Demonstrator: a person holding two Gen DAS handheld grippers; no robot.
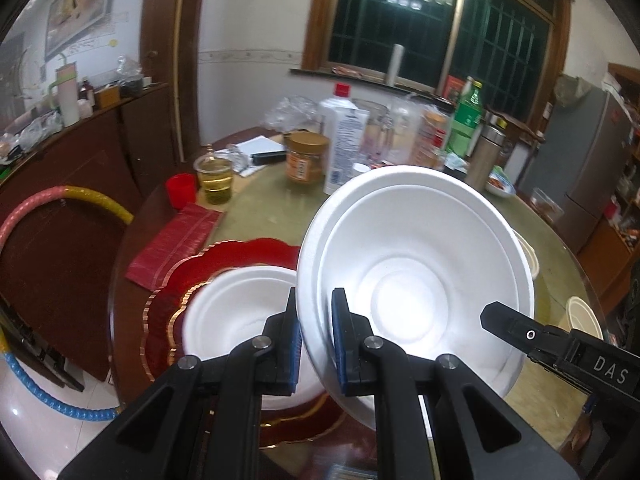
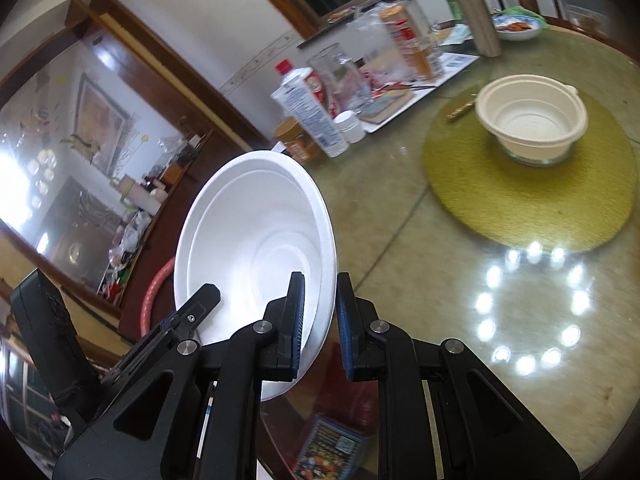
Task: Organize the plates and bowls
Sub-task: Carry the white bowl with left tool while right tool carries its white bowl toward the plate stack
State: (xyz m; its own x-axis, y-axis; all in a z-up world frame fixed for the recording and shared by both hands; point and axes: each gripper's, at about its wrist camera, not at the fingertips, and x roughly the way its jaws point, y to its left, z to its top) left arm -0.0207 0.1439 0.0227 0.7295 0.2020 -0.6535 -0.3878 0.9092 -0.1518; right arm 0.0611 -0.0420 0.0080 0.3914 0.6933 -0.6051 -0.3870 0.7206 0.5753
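A white foam bowl (image 1: 420, 248) hangs tilted above the table, held from both sides. My left gripper (image 1: 316, 300) is shut on its left rim. My right gripper (image 2: 320, 280) is shut on the opposite rim of the same bowl (image 2: 248, 232). Each gripper shows in the other's view: the right gripper (image 1: 494, 314) at the bowl's right edge, the left gripper (image 2: 208, 294) at its left edge. Below, a second white bowl (image 1: 240, 312) rests on stacked red scalloped plates (image 1: 256, 250). A cream bowl (image 2: 532, 120) stands on a yellow-green round mat (image 2: 520, 208).
Bottles, a brown-lidded jar (image 1: 306, 156), a cup of yellow liquid (image 1: 214, 180) and a red cup (image 1: 180, 190) crowd the table's far side. A steel flask (image 2: 478, 16) and a food dish (image 2: 518, 26) stand behind the mat. A hoop (image 1: 48, 208) leans at the left.
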